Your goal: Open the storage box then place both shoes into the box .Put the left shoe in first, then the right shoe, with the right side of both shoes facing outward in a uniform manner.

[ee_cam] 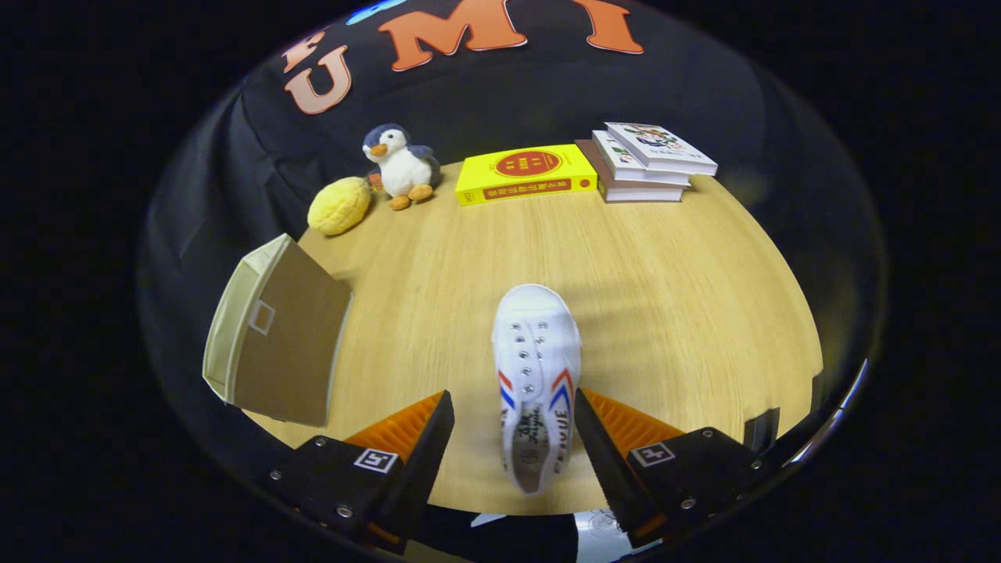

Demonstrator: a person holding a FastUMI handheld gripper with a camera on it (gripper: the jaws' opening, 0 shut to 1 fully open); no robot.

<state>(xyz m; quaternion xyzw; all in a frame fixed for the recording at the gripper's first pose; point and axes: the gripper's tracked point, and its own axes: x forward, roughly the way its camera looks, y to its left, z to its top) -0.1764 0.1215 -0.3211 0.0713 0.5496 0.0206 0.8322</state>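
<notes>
A wooden table (665, 281) spreads ahead of the gripper (512, 438). Off to the left of the fingers, near the table's edge, sits the box (274, 336), a beige fabric bin with a brown panel facing the camera and a small label window on it. At the far edge lie a stack of books (645, 160) and, beside it, a yellow book (525, 173). Further left stand a plush penguin (400, 164) and a yellow lumpy toy (339, 205). One white shoe (537, 375) lies between the fingers, toe pointing away, its heel end nearest the camera. The claw is wide open; the right finger looks to be touching the shoe's side, the left stands clear.
</notes>
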